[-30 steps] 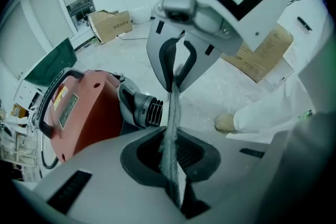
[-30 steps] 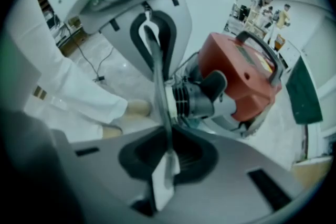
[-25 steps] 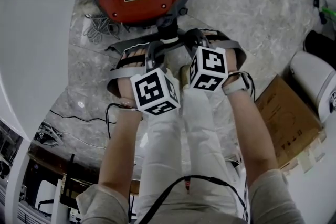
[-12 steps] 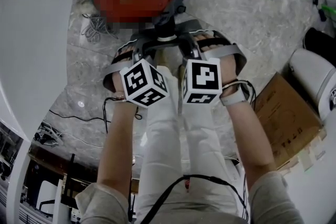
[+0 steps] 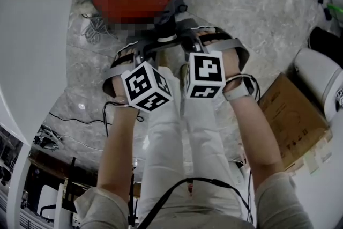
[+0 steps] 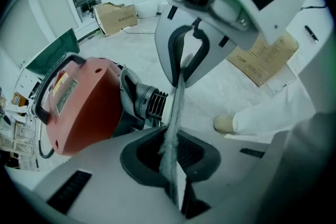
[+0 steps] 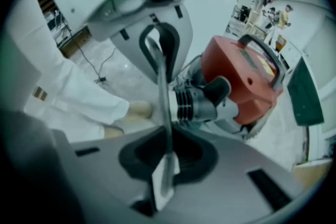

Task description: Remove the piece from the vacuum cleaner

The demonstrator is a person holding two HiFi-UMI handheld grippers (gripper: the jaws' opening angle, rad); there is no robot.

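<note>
A red vacuum cleaner [image 5: 161,2] stands on the marble floor at the top of the head view, with a grey ribbed hose connector [image 6: 149,105] at its front. Just in front of that connector a thin grey strip [image 6: 176,107] is stretched between my two grippers. The left gripper [image 6: 173,165] is shut on one end of it. The right gripper [image 7: 165,165] is shut on the other end. The two face each other close together, the left gripper [image 5: 143,52] on the left and the right gripper [image 5: 187,43] beside it. From the right gripper view the connector [image 7: 197,102] and red body [image 7: 247,81] lie just behind the strip [image 7: 164,113].
A white tabletop [image 5: 32,51] fills the left side. Loose cables [image 5: 99,29] lie beside the vacuum. A cardboard box [image 5: 292,120] and a white appliance [image 5: 321,78] stand at the right. The person's white trouser legs [image 5: 182,158] are below the grippers.
Both grippers have moved up the head view, closer to the vacuum's connector, and shifted slightly left. Both stay shut on the strip.
</note>
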